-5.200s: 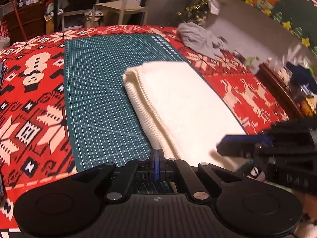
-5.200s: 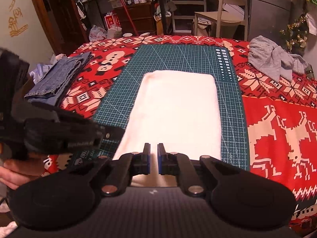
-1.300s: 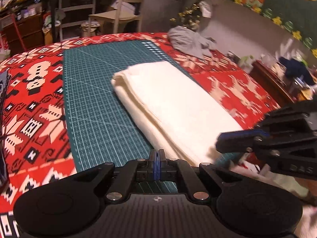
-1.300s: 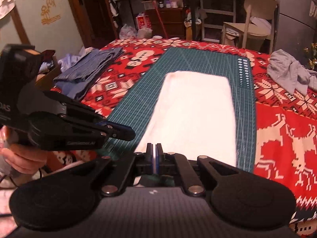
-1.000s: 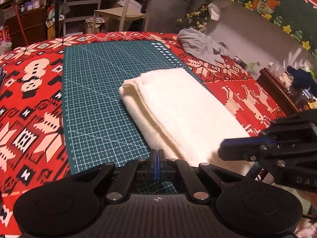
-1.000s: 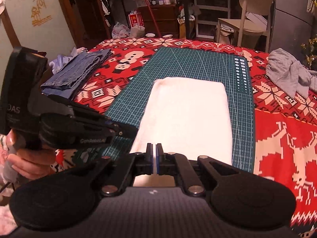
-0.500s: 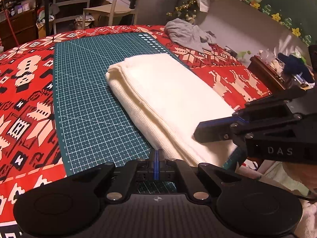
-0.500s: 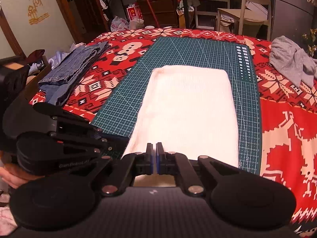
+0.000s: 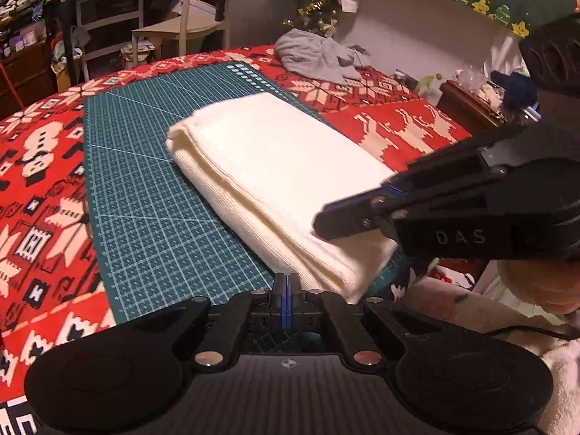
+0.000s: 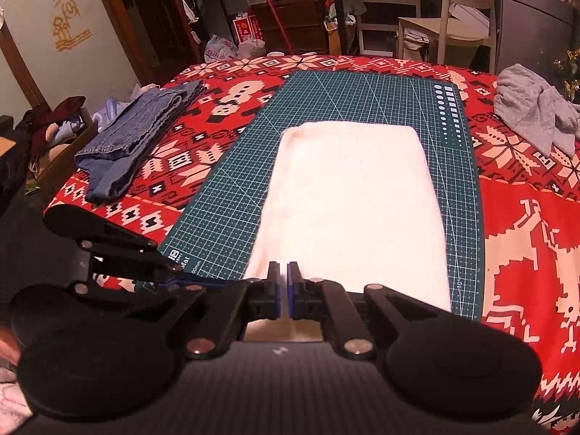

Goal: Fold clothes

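A cream cloth point(image 9: 275, 166), folded into a long thick rectangle, lies flat on the green cutting mat point(image 9: 145, 199). My left gripper point(image 9: 286, 284) is shut, its tips just off the cloth's near left corner, with nothing visibly between them. In the right wrist view the cream cloth point(image 10: 351, 195) runs straight away from my right gripper point(image 10: 284, 275). That gripper stands shut over the cloth's near end with only a thin slit between its pads. Seen from the left wrist, the right gripper point(image 9: 322, 223) reaches in over the cloth's near right part.
Folded blue jeans point(image 10: 134, 137) lie at the left edge of the red patterned tablecloth point(image 10: 525, 224). A crumpled grey garment point(image 10: 533, 108) sits at the far right. A chair point(image 10: 464, 7) and cluttered shelves stand beyond the table.
Both grippers have stayed shut and swayed around the cloth's near end. The right gripper now reaches further in over the cloth. The cloth itself has not moved.
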The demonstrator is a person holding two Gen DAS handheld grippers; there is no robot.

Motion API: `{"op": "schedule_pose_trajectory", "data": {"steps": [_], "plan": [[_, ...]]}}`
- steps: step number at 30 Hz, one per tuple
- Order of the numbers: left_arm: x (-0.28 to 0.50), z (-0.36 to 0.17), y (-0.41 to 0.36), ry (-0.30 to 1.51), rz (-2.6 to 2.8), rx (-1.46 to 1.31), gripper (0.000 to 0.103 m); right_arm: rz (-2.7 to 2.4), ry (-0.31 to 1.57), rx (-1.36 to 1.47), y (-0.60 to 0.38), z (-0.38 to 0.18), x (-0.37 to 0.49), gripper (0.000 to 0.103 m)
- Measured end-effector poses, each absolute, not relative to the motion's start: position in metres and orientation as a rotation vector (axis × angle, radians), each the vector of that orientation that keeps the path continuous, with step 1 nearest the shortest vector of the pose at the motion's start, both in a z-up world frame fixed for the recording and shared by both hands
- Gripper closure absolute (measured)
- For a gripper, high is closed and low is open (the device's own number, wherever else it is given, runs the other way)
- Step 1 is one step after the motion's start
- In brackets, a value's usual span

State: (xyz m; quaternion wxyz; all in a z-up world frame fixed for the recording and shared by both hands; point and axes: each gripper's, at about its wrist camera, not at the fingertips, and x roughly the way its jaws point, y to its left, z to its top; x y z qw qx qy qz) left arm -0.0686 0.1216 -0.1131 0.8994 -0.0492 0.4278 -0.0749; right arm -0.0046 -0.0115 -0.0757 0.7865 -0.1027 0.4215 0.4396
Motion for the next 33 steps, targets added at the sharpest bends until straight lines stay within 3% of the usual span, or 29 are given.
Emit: {"op": "schedule_pose_trajectory", "data": {"steps": [9, 33], "plan": [[-0.045, -0.109, 0.134, 0.872, -0.124, -0.086, 0.103, 0.935, 0.899, -0.213, -0.016, -0.072, -0.003, 0.097], [-0.085, -0.121, 0.099, 0.924, -0.261, 0.023, 0.103, 0.937, 0.922, -0.192, -0.018, -0.079, -0.003, 0.097]]}}
